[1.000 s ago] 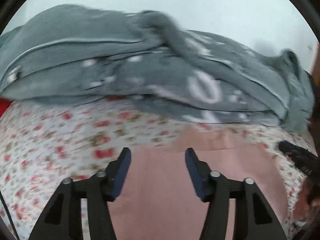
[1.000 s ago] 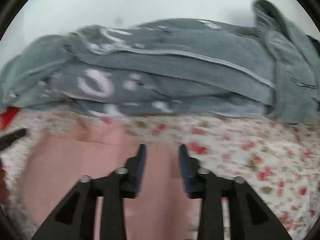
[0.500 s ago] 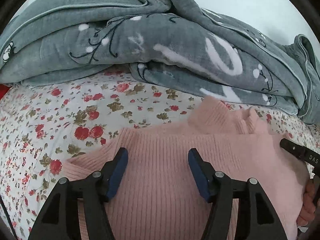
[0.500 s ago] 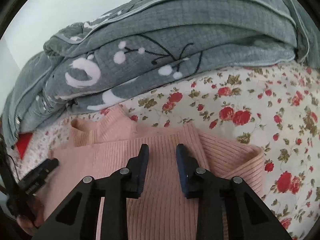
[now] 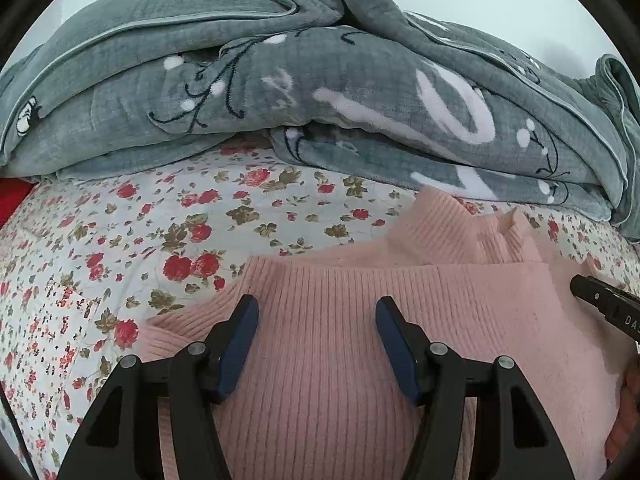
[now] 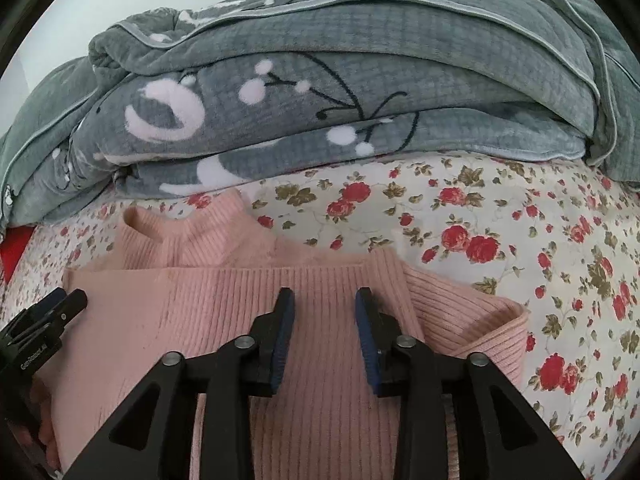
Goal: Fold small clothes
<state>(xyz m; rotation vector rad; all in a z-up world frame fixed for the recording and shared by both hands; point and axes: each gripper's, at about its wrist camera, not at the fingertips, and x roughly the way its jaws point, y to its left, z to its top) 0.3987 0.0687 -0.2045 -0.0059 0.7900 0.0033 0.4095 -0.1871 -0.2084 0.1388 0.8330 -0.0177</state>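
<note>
A pink ribbed sweater (image 5: 360,312) lies folded on the floral bedsheet (image 5: 132,240), its turtleneck collar (image 5: 460,232) pointing toward the blanket. It also shows in the right wrist view (image 6: 224,304), with a folded sleeve edge (image 6: 496,320) at its right. My left gripper (image 5: 317,308) is open and empty just above the sweater's left part. My right gripper (image 6: 325,300) is open with a narrower gap, empty, above the sweater's right part. Each gripper shows at the edge of the other's view, the right gripper's tip (image 5: 600,308) and the left gripper's tip (image 6: 60,304).
A thick grey blanket (image 5: 320,80) with white and black patterns is piled along the far side of the bed, also in the right wrist view (image 6: 340,80). A red item (image 5: 12,200) peeks out at the left edge. A pale wall is behind.
Both grippers have settled after a fast blurred motion; the view now looks down on the folded sweater. The right gripper's jaws have opened a little wider.
</note>
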